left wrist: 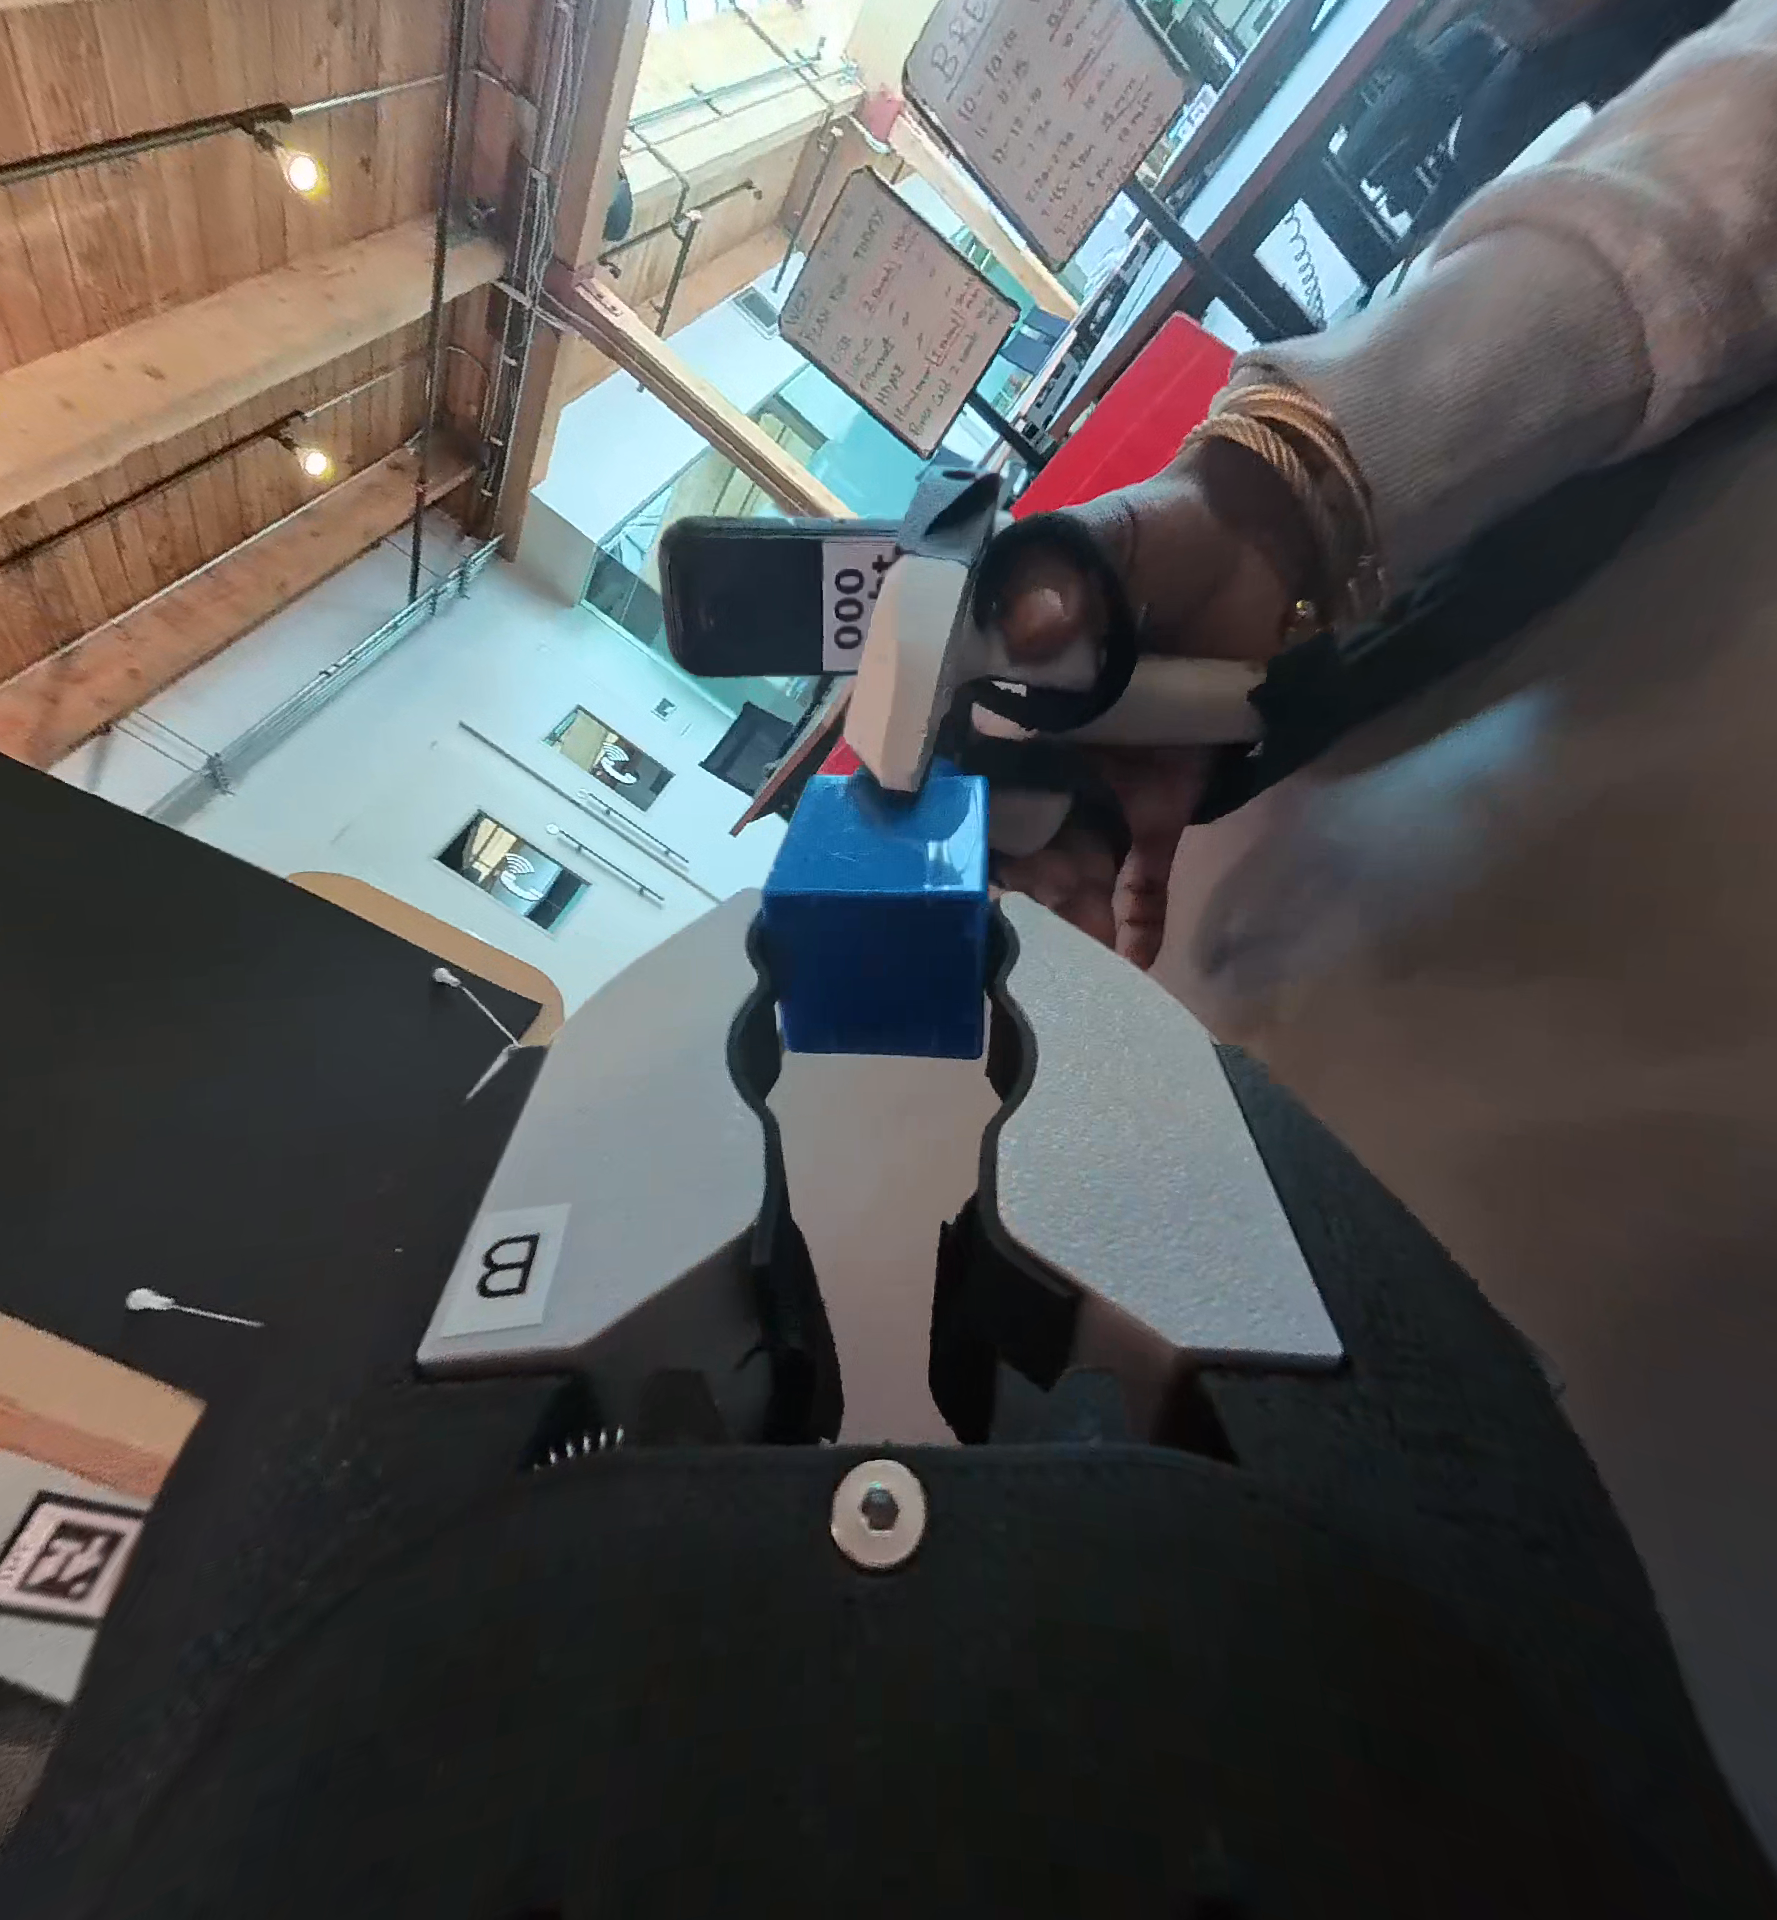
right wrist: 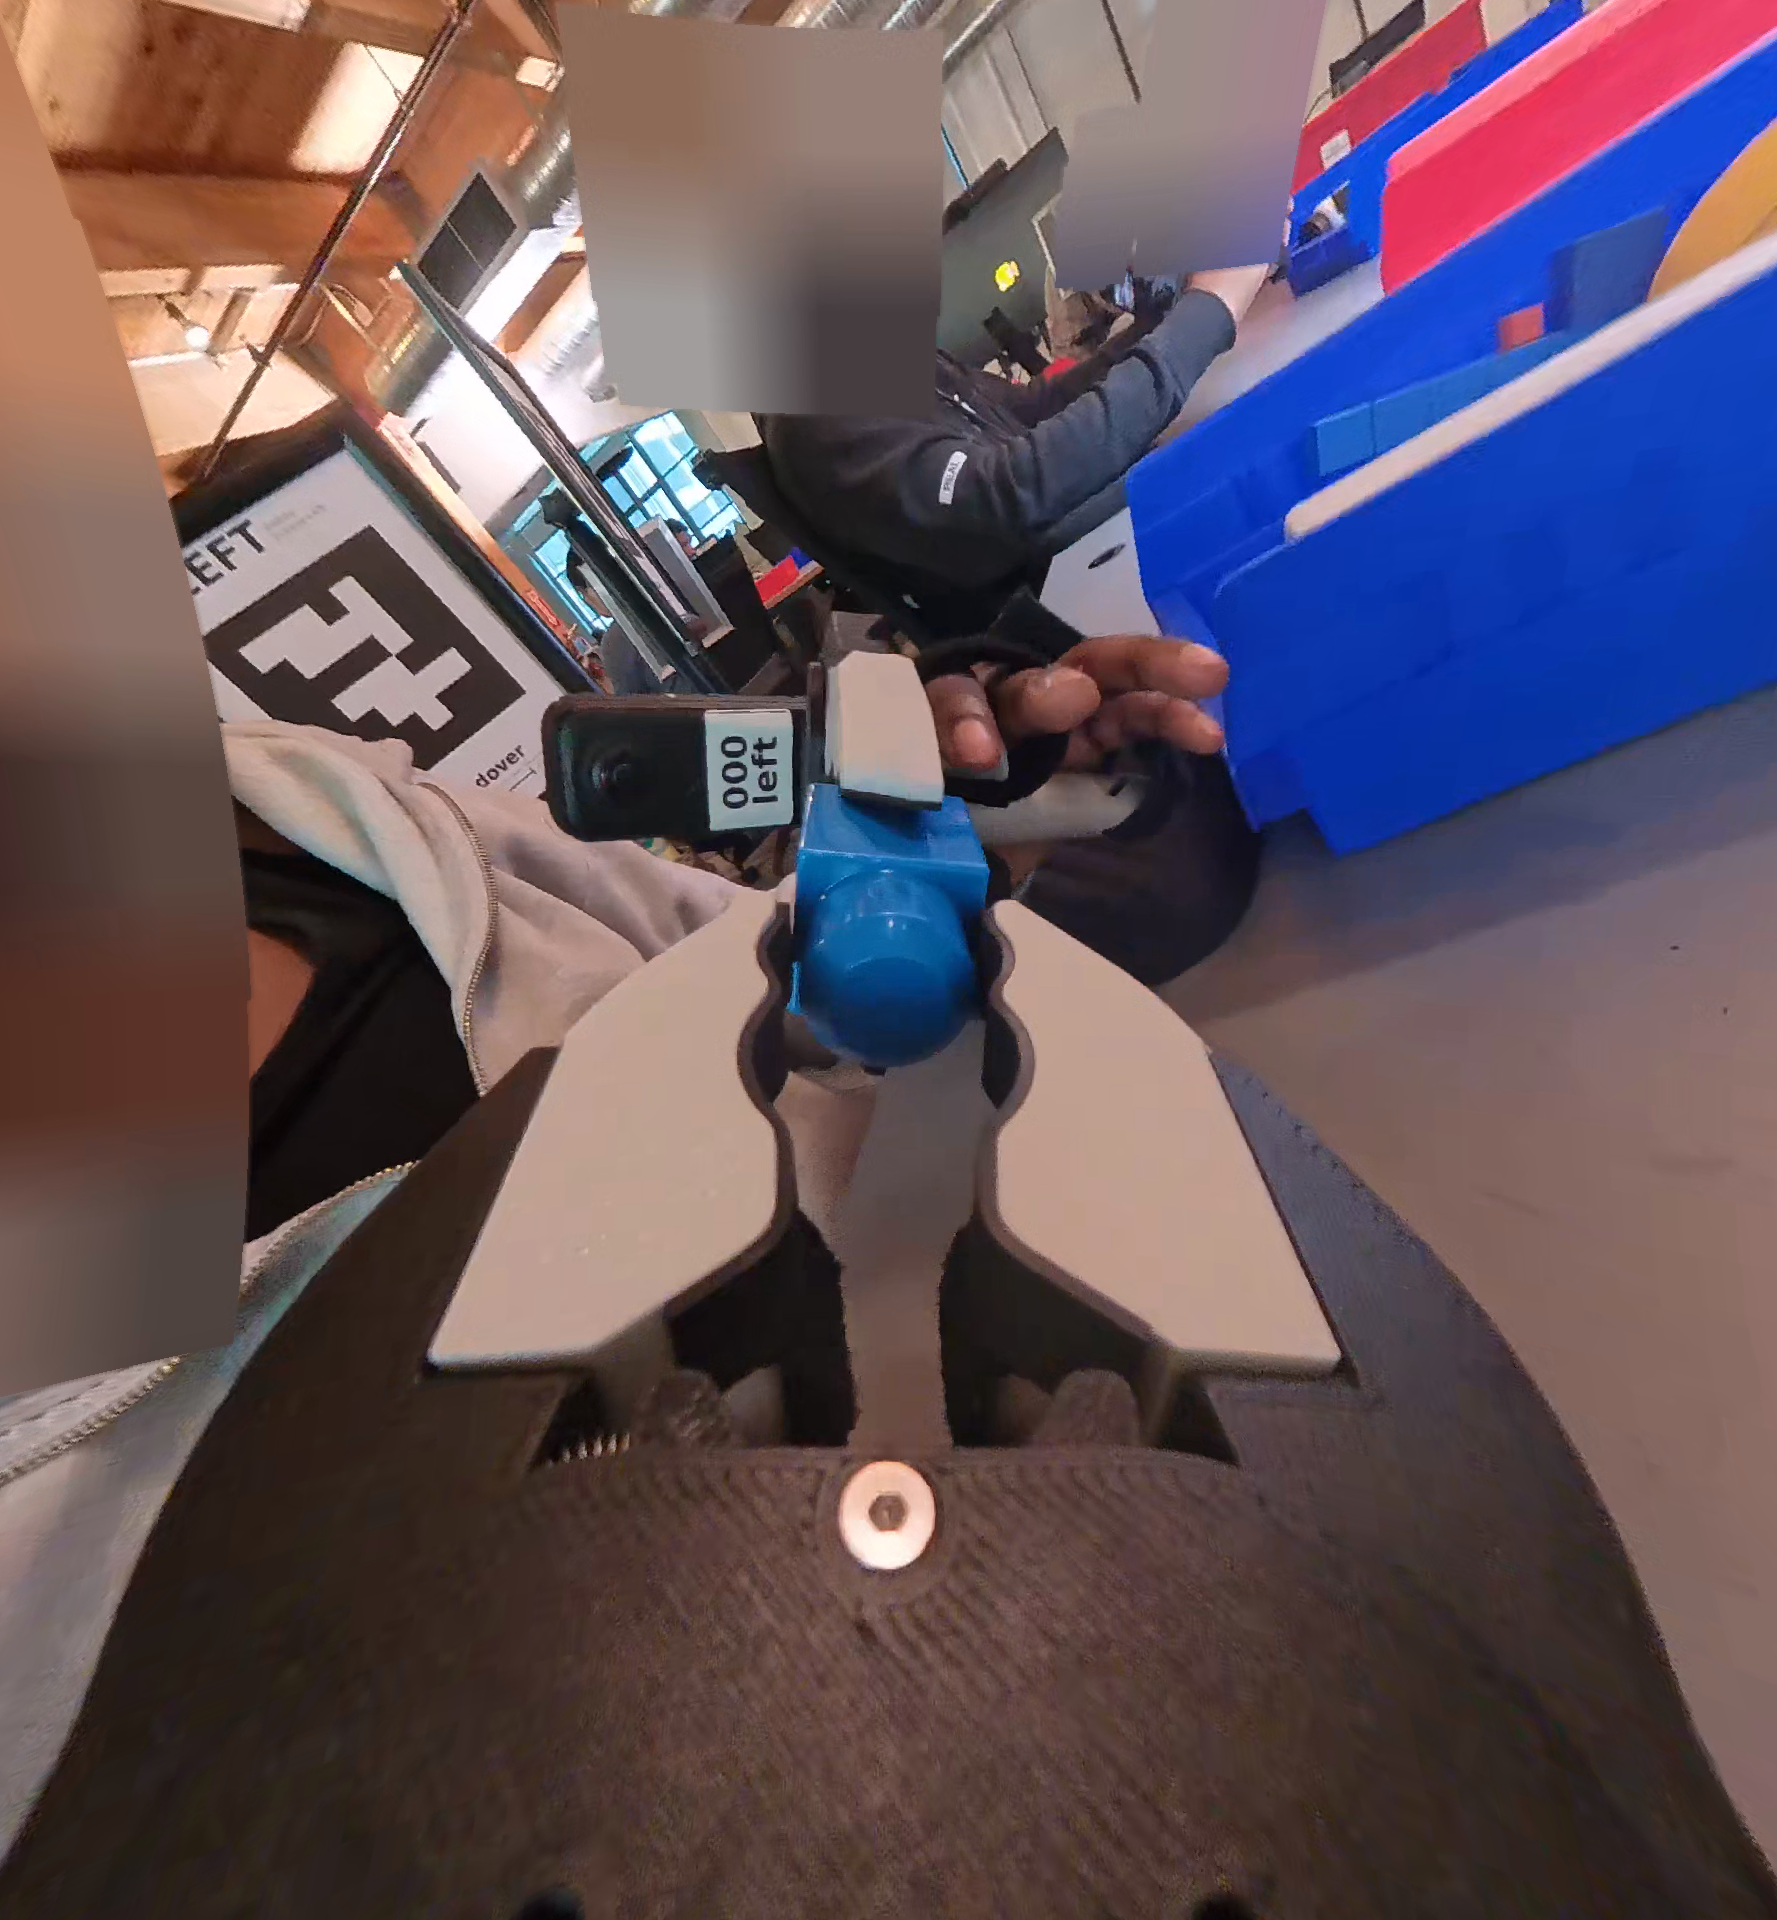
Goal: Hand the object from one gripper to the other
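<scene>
Block (left wrist: 879, 940), blue, sits between both grippers in mid-air: the left gripper (left wrist: 876, 971) has its fingers pinching the block's side faces, and in the right wrist view the right gripper (right wrist: 882, 971) pinches it the same way across a rounded blue knob. In each view the other gripper shows only one grey finger tip touching the block's far edge, its partner hidden behind. A hand (right wrist: 1071, 712) holds that far gripper.
</scene>
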The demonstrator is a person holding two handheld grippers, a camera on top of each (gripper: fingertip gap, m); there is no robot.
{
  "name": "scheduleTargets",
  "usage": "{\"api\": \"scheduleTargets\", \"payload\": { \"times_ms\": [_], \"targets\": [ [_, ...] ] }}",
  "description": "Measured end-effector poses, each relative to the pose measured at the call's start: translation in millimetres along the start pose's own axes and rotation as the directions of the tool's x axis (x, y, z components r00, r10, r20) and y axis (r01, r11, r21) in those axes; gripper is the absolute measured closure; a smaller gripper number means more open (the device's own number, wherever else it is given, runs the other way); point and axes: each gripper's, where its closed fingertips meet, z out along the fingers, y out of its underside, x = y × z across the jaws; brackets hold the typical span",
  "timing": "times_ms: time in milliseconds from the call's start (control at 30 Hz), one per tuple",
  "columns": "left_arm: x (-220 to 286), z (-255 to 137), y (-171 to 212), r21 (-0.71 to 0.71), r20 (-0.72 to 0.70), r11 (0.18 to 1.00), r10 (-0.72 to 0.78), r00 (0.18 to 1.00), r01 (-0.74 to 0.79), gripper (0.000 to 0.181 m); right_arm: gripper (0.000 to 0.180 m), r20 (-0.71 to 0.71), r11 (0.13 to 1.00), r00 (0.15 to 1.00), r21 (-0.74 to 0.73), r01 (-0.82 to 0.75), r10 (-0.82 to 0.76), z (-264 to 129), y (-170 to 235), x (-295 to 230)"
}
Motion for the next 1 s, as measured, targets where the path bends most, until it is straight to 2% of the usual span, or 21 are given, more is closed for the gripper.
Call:
{"api": "scheduleTargets", "payload": {
  "times_ms": [67, 133, 200, 267, 333, 467, 500, 567, 733, 800, 900, 1000],
  "targets": [
    [-1.6, -1.4, -1.3, 0.015, -0.012, 0.997, -0.075, 0.997, 0.075, 0.145, 0.142, -0.018, 0.997, 0.997, 0.029, 0.069, -0.068, 1.4, -3.9, -0.9],
    [-6.2, -4.5, -5.4, 0.057, -0.035, 0.974, -0.219, 0.975, 0.221, 0.145, 0.119, -0.082, 0.973, 0.973, 0.071, 0.221, -0.215, 2.9, -10.6, 0.2],
    [-8.8, -8.2, -9.6, 0.100, -0.106, 0.904, -0.405, 0.908, 0.415, 0.145, 0.098, -0.176, 0.881, 0.879, 0.095, 0.463, -0.443, 3.7, -18.2, -2.8],
    [-11.6, -12.3, -16.5, 0.130, -0.208, 0.770, -0.595, 0.777, 0.624, 0.144, 0.089, -0.259, 0.671, 0.664, 0.076, 0.738, -0.701, 4.4, -22.9, -13.5],
    [-16.1, -16.2, -19.9, 0.126, -0.296, 0.613, -0.727, 0.620, 0.780, 0.144, 0.092, -0.301, 0.423, 0.407, 0.011, 0.906, -0.863, 6.1, -21.1, -24.8],
    [-9.3, -19.4, -19.1, -0.005, -0.435, 0.360, -0.841, 0.322, 0.933, 0.145, 0.099, -0.289, 0.117, 0.062, -0.174, 0.978, -0.955, 13.5, -8.8, -22.1],
    [-6.2, -20.2, -21.8, -0.045, -0.474, 0.302, -0.845, 0.245, 0.952, 0.145, 0.101, -0.279, 0.059, -0.004, -0.219, 0.974, -0.960, 14.6, -6.6, -18.7],
    [-2.9, -21.1, -23.6, -0.092, -0.507, 0.243, -0.846, 0.165, 0.966, 0.145, 0.107, -0.247, -0.029, -0.101, -0.280, 0.960, -0.964, 16.7, -1.7, -14.7],
    [4.9, -20.1, -24.5, -0.136, -0.515, 0.259, -0.843, 0.155, 0.956, 0.145, 0.120, -0.227, -0.136, -0.224, -0.348, 0.928, -0.948, 16.7, -1.7, -13.2],
    [10.1, -19.7, -25.7, -0.164, -0.525, 0.273, -0.838, 0.150, 0.948, 0.145, 0.124, -0.220, -0.152, -0.240, -0.357, 0.922, -0.945, 17.3, -0.8, -12.8],
    [14.1, -18.9, -26.6, -0.189, -0.533, 0.278, -0.835, 0.139, 0.942, 0.145, 0.142, -0.200, -0.178, -0.268, -0.379, 0.908, -0.942, 17.9, 1.4, -12.0],
    [10.2, -18.8, -27.7, -0.158, -0.531, 0.268, -0.835, 0.147, 0.950, 0.142, 0.144, -0.207, -0.143, -0.232, -0.373, 0.917, -0.950, 17.3, 0.8, -13.1]
  ]
}}
